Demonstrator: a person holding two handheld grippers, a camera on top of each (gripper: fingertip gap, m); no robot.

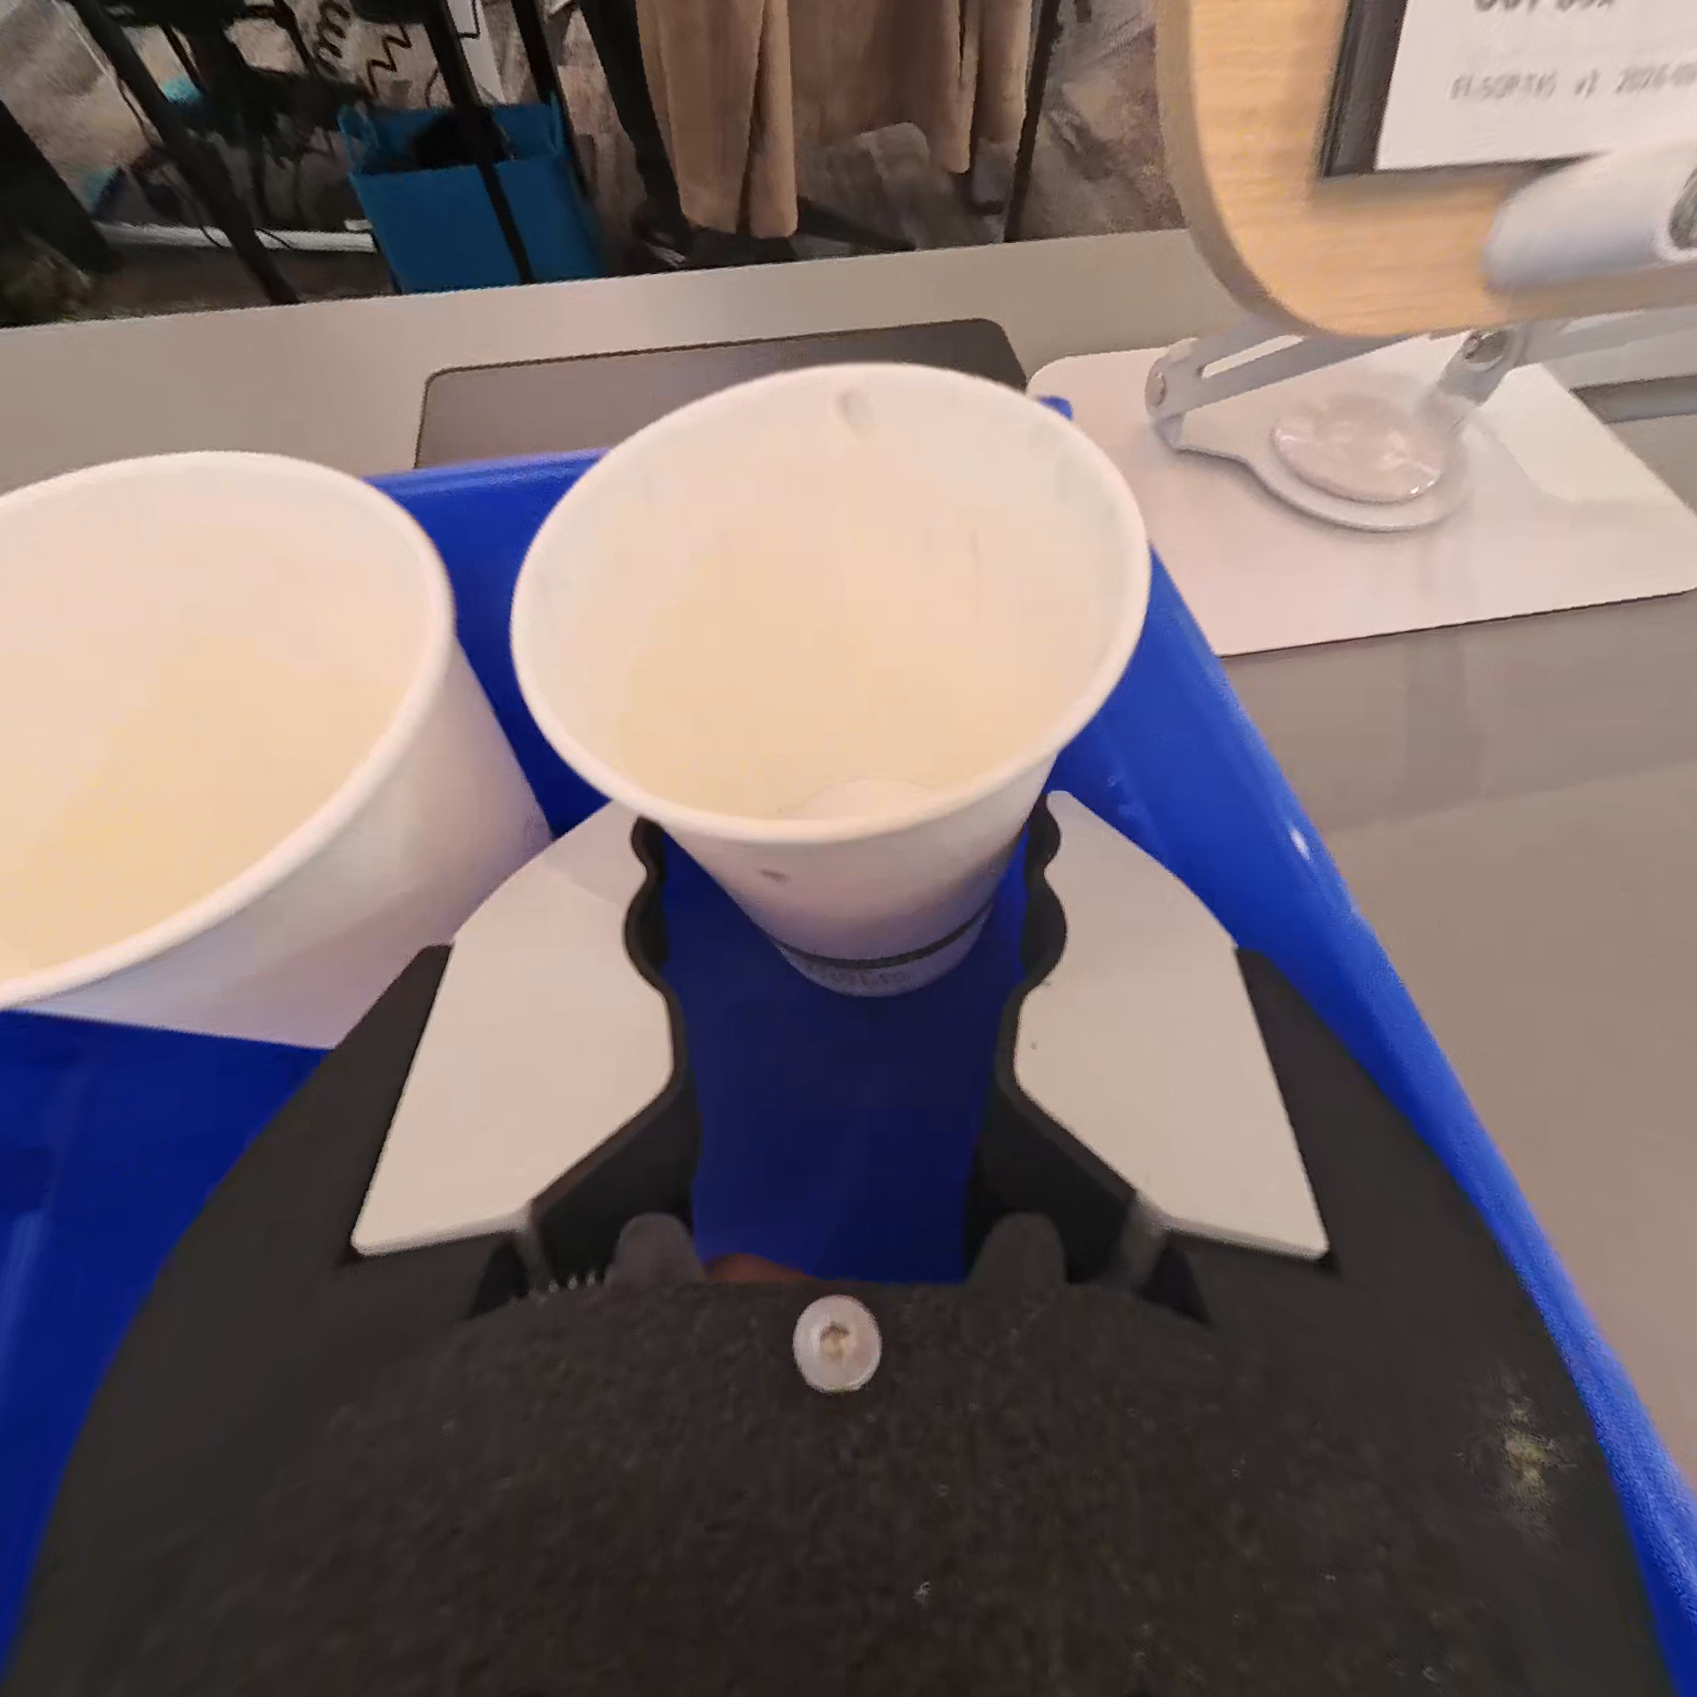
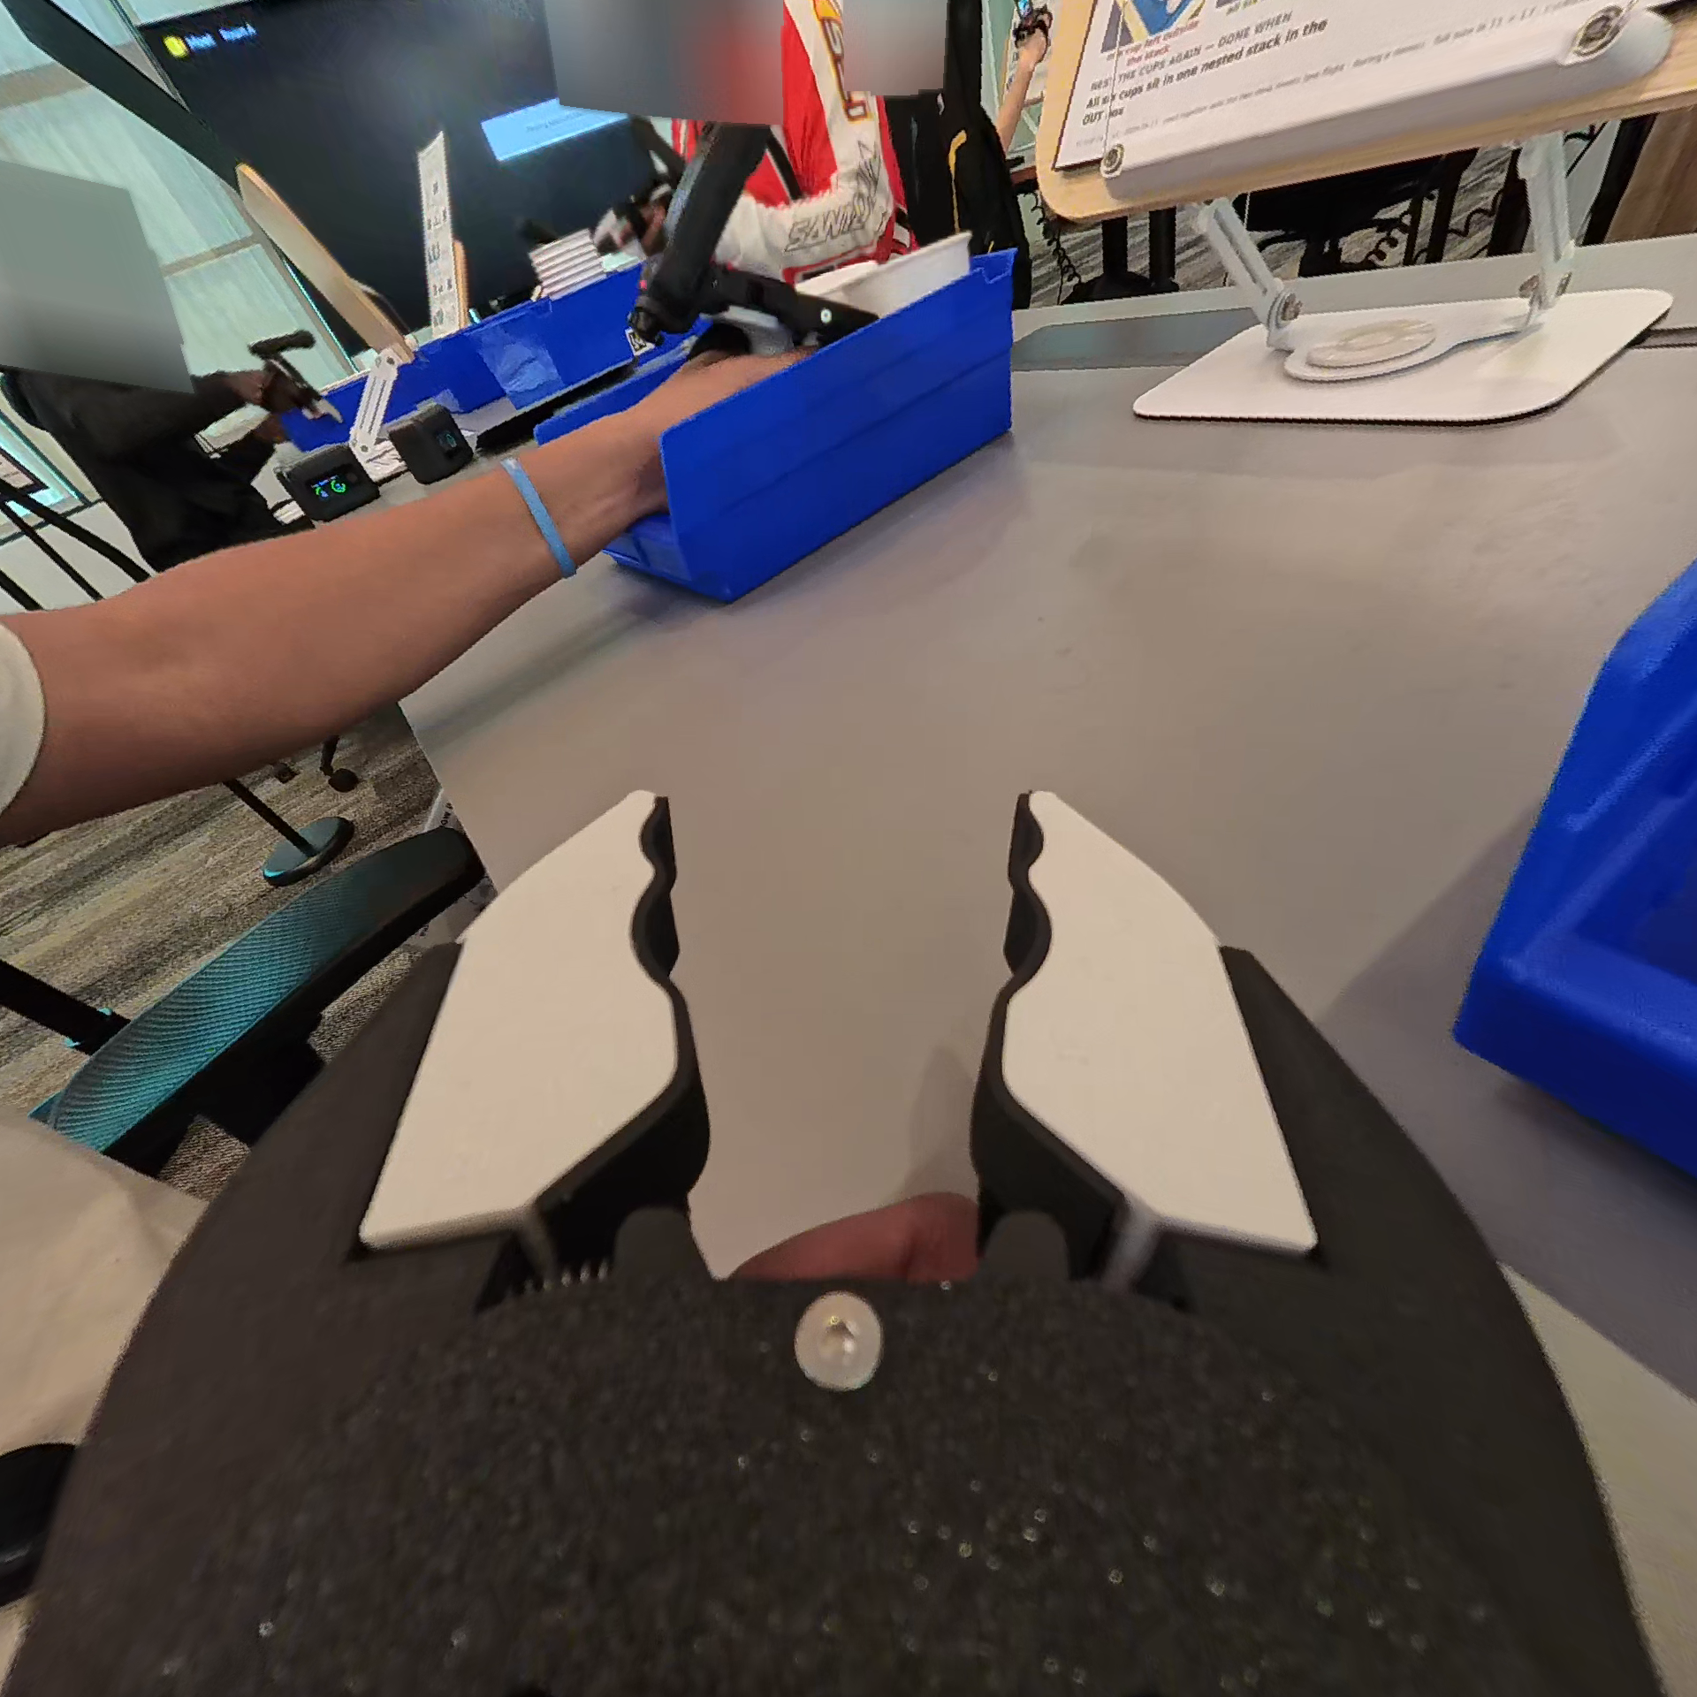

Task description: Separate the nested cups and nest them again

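Two white paper cups stand upright and apart in a blue bin (image 1: 1240, 826). One cup (image 1: 826, 624) is in the middle and the other (image 1: 202, 716) is at the left. My left gripper (image 1: 845, 826) is open inside the bin, its fingers on either side of the middle cup's lower part with a small gap on each side. In the right wrist view the same bin (image 2: 826, 441) sits far left on the grey table (image 2: 1148, 643), with cup rims (image 2: 909, 266) showing above its wall. My right gripper (image 2: 840, 808) is open and empty over the table.
A white stand base (image 1: 1359, 459) holding a wooden board with a sheet sits behind the bin to the right. A dark mat (image 1: 716, 386) lies behind the bin. A second blue bin (image 2: 1607, 918) is at the right edge. A person's forearm (image 2: 321, 624) reaches to the first bin.
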